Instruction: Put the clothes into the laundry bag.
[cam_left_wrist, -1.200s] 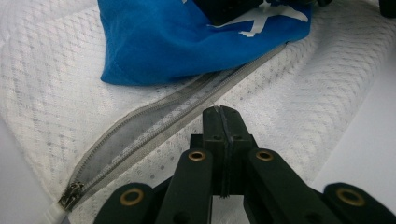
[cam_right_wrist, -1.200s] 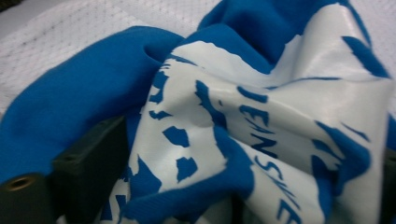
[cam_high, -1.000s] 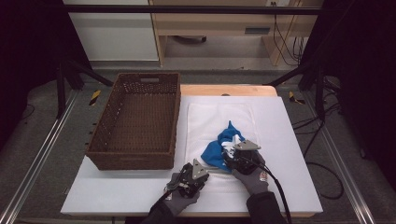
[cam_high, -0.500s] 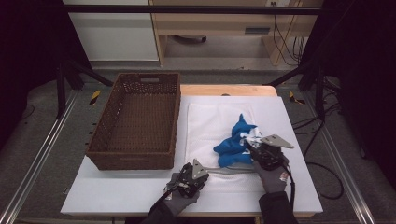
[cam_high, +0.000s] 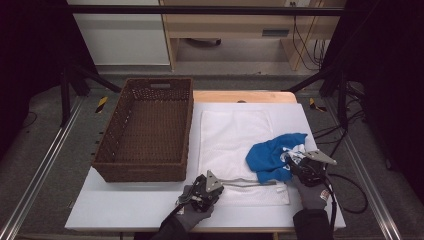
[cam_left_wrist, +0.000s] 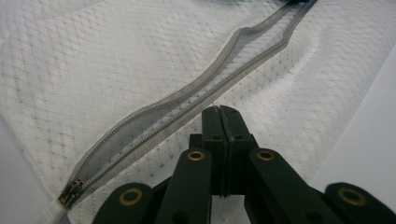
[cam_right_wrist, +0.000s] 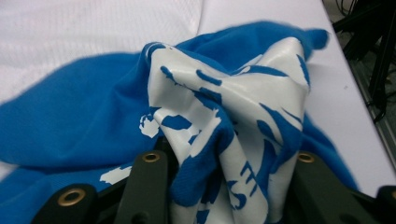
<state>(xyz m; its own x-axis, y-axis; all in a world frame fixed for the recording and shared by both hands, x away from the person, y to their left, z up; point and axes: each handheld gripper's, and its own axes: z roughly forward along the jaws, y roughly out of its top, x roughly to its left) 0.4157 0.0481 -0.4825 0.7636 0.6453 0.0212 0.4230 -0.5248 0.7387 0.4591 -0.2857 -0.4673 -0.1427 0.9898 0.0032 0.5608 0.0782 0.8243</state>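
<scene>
- White mesh bag (cam_high: 235, 145) lies flat on my table (cam_high: 125, 210), right of the wicker basket (cam_high: 145, 132); the blue shirt (cam_high: 272, 155) sits at its right edge, in my right gripper (cam_high: 300, 165).
- Left gripper view: my jaws are pressed together, pinching the mesh beside the zipper (cam_left_wrist: 187, 109).
- Right gripper view: my jaws are clamped on bunched shirt (cam_right_wrist: 224, 121).

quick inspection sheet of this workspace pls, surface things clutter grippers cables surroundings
surface: white table, bare at the near left.
job's things: white mesh laundry bag lying flat, zipper open; blue printed garment bunched at its right edge; brown wicker basket empty, left of the bag.
clutter: nothing seen.
grippers: left gripper shut by the zipper edge; right gripper clamped on the garment.
cables: black cable trailing off the table's right.
surroundings: wooden furniture behind.
</scene>
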